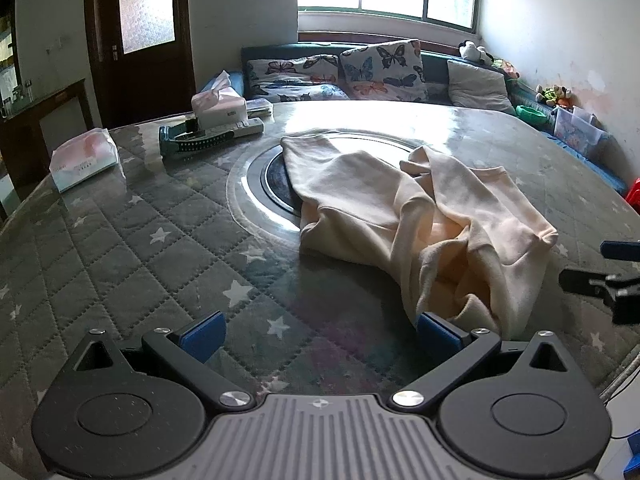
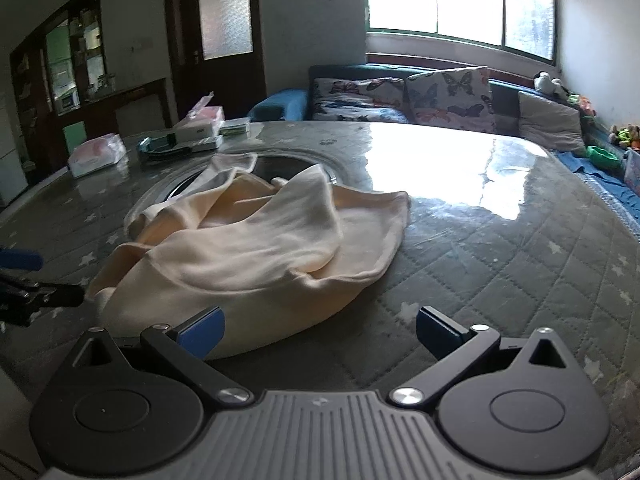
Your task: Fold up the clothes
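A cream-coloured garment [image 1: 408, 216] lies crumpled on a round table with a grey star-quilted cover under glass [image 1: 160, 248]. My left gripper [image 1: 320, 334] is open just above the table; its right pad [image 1: 434, 330] sits against the garment's near hem, nothing between the pads. At the right edge of the left wrist view the other gripper's fingers [image 1: 608, 276] show. In the right wrist view the garment [image 2: 256, 248] spreads ahead and to the left. My right gripper [image 2: 320, 332] is open, its left pad [image 2: 202, 336] at the cloth's near edge.
Two tissue packs [image 1: 86, 160] [image 1: 218, 104], a remote [image 1: 236, 130] and a teal comb-like thing [image 1: 192, 142] lie at the table's far left. A lazy-susan ring [image 1: 260, 184] marks the middle. Behind are a sofa with butterfly cushions [image 1: 380, 66] and a dark door [image 1: 140, 36].
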The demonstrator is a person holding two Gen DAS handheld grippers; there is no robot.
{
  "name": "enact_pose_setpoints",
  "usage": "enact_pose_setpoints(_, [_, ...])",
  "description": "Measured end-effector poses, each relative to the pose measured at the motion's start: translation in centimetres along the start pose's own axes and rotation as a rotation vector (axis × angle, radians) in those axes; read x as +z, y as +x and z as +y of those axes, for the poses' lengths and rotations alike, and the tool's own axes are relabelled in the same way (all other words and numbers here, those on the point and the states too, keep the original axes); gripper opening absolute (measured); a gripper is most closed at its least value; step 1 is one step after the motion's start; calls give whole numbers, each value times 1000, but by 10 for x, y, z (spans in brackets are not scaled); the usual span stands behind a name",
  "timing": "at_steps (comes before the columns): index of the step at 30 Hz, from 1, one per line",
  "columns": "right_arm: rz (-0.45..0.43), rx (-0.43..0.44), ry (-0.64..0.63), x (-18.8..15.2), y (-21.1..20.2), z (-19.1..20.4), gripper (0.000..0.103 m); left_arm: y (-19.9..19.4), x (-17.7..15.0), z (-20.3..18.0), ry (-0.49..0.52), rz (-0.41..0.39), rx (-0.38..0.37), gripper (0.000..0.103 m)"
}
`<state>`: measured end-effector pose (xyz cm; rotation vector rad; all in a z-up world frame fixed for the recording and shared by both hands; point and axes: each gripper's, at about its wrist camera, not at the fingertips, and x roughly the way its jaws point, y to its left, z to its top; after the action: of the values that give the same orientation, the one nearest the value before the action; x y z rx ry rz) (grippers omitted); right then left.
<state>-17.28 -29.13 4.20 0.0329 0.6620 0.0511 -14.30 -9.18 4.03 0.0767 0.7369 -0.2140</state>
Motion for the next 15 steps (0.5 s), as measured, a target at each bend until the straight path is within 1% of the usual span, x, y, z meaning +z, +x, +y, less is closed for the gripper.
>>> enact_pose_setpoints(8, [9, 25, -45, -6, -4, 16, 102, -4, -4, -6, 17, 1, 1, 103])
enact_pose_setpoints(10, [12, 30, -53, -8, -5, 19, 100, -4, -5, -7, 19, 5, 2, 103])
enact_pose_setpoints(15, [7, 38, -68, -8, -8, 24, 99, -5, -4, -10, 27, 6, 5, 103])
